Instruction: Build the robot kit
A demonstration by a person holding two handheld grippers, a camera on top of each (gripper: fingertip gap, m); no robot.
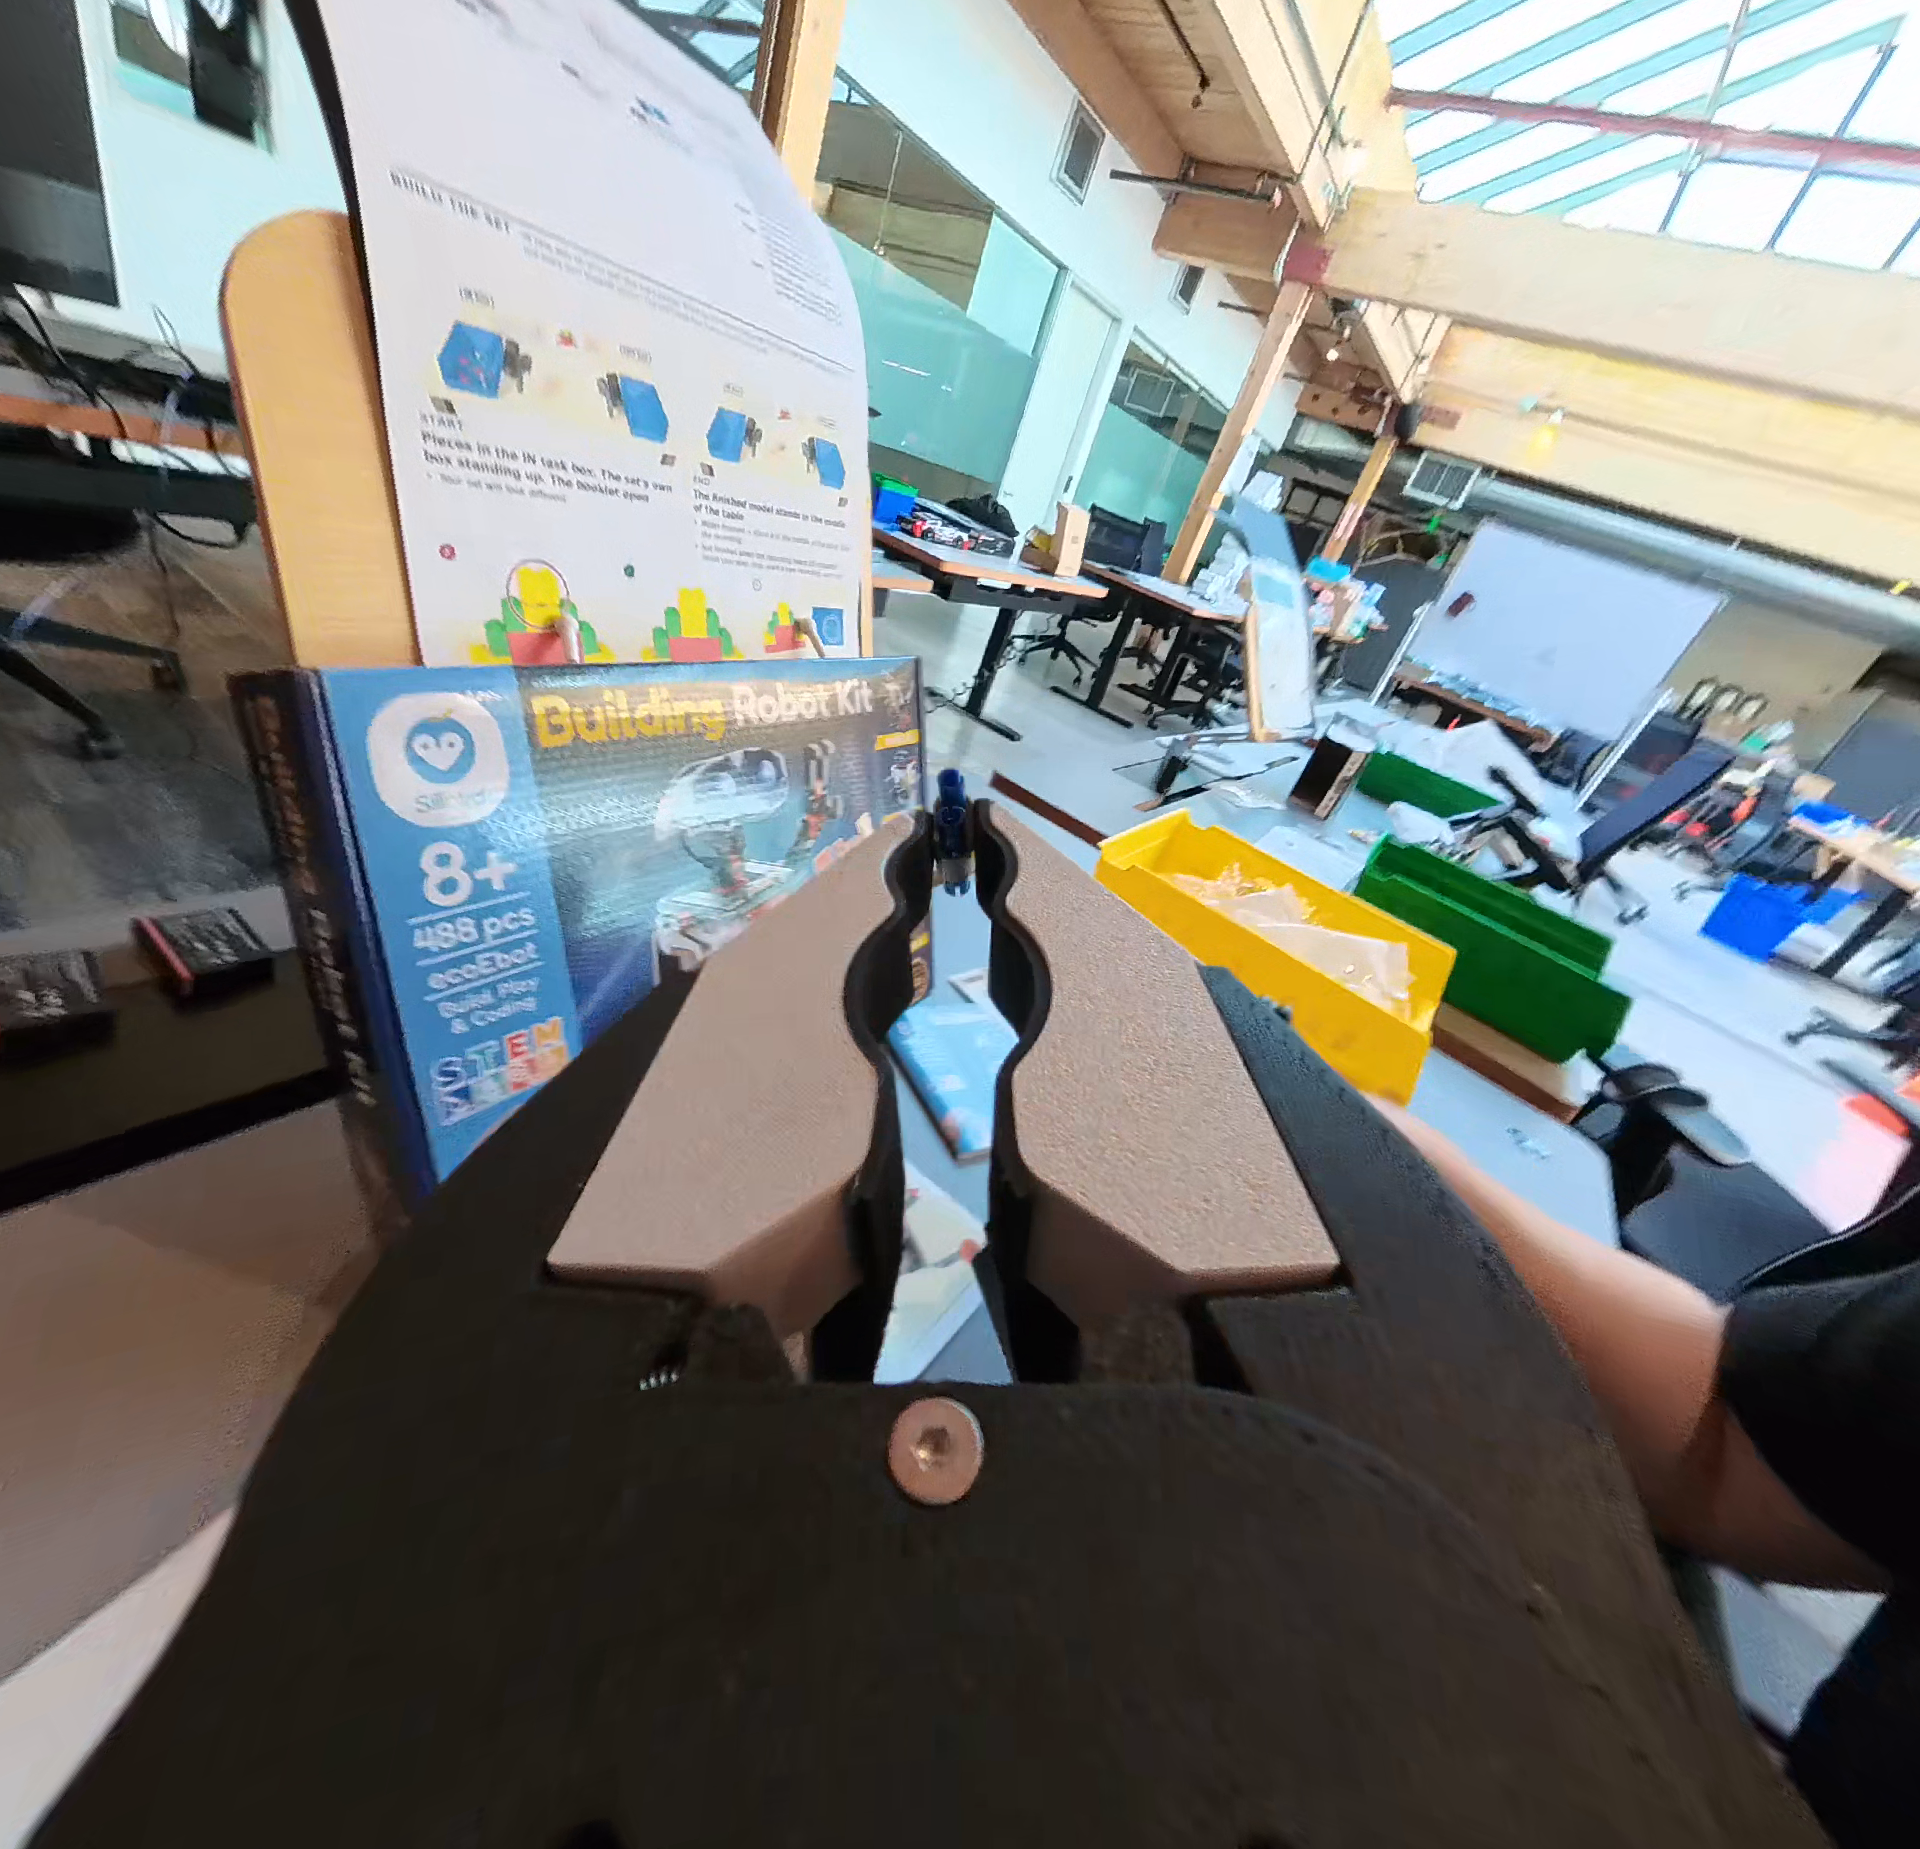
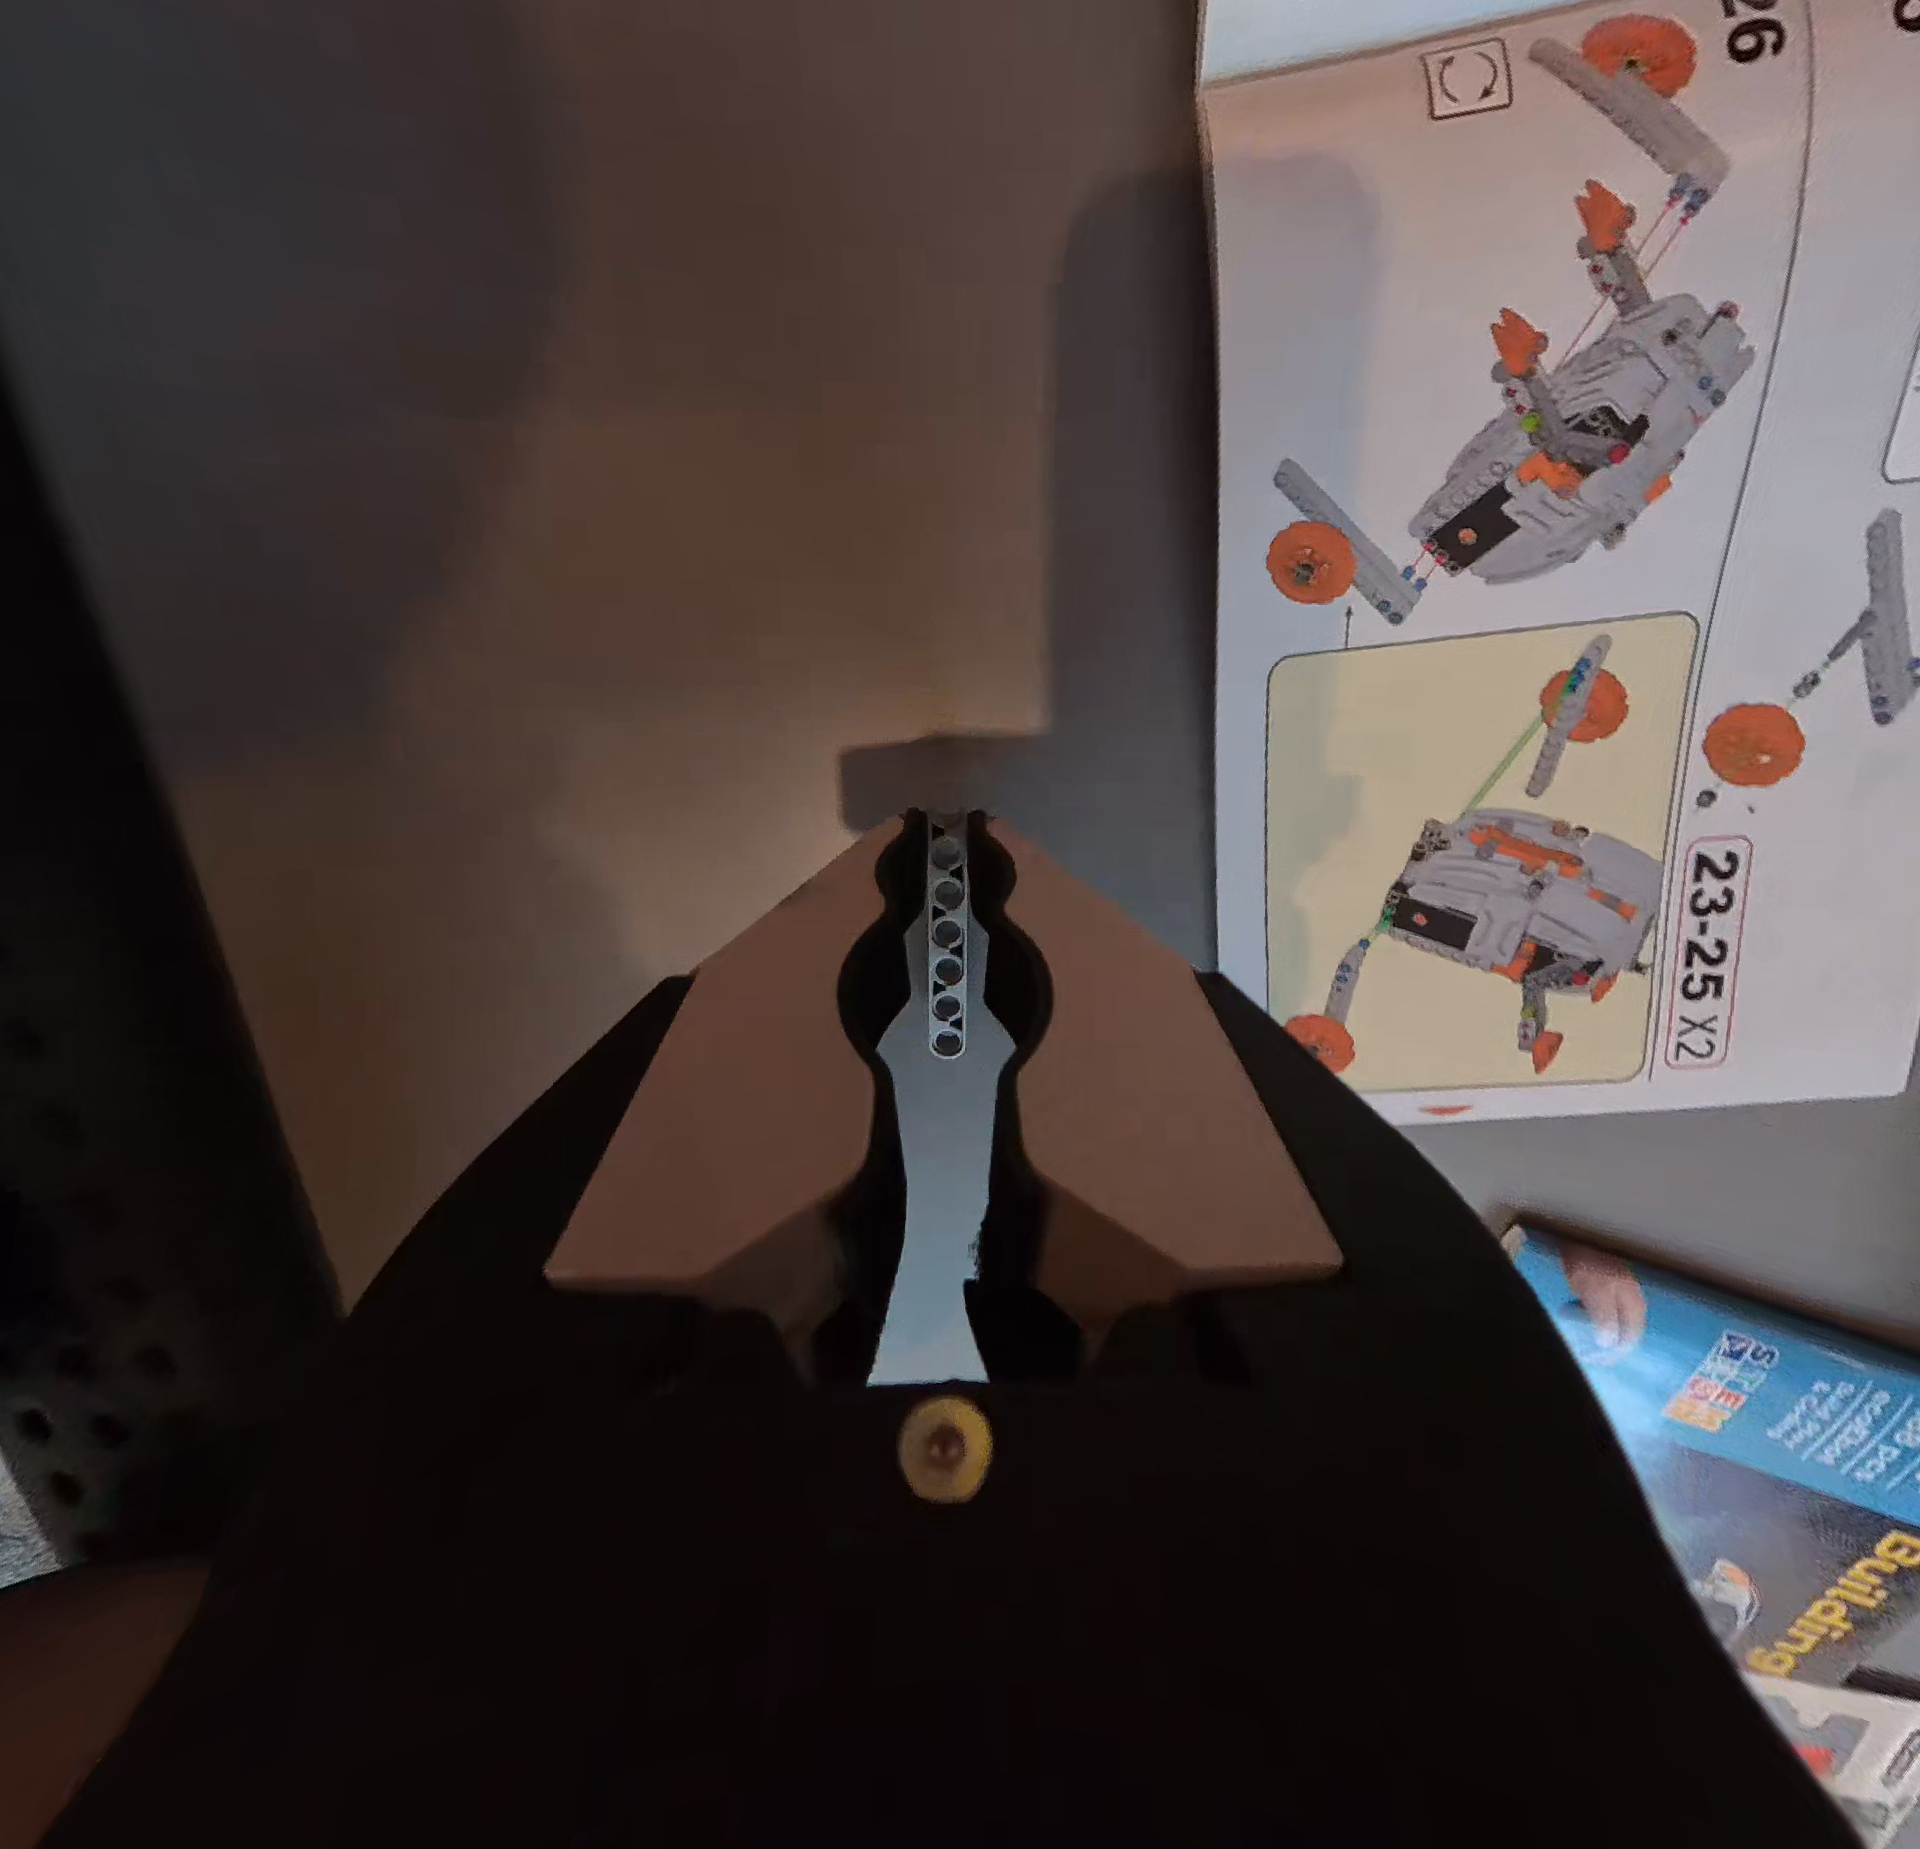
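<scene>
Holding two small parts, one per hand-held gripper

Left hand-held gripper [image 1: 954,833]: closed on a small blue pin [image 1: 952,831] pinched upright at the fingertips, raised in front of the kit box [image 1: 582,895]. The box stands on the table [image 1: 145,1311], blue, printed with a robot picture and lettering. Behind it a printed sheet [image 1: 613,345] leans on a wooden stand [image 1: 301,449]. A yellow bin [image 1: 1288,958] with clear bags lies to the right, green bins [image 1: 1496,958] beyond.

Right hand-held gripper [image 2: 945,825]: closed on a grey holed beam [image 2: 947,952] held lengthwise between the fingers, above bare table. An open booklet [image 2: 1507,552] with assembly diagrams and step numbers lies to the right.

No assembled model shows in either view; pin and beam are apart.
</scene>
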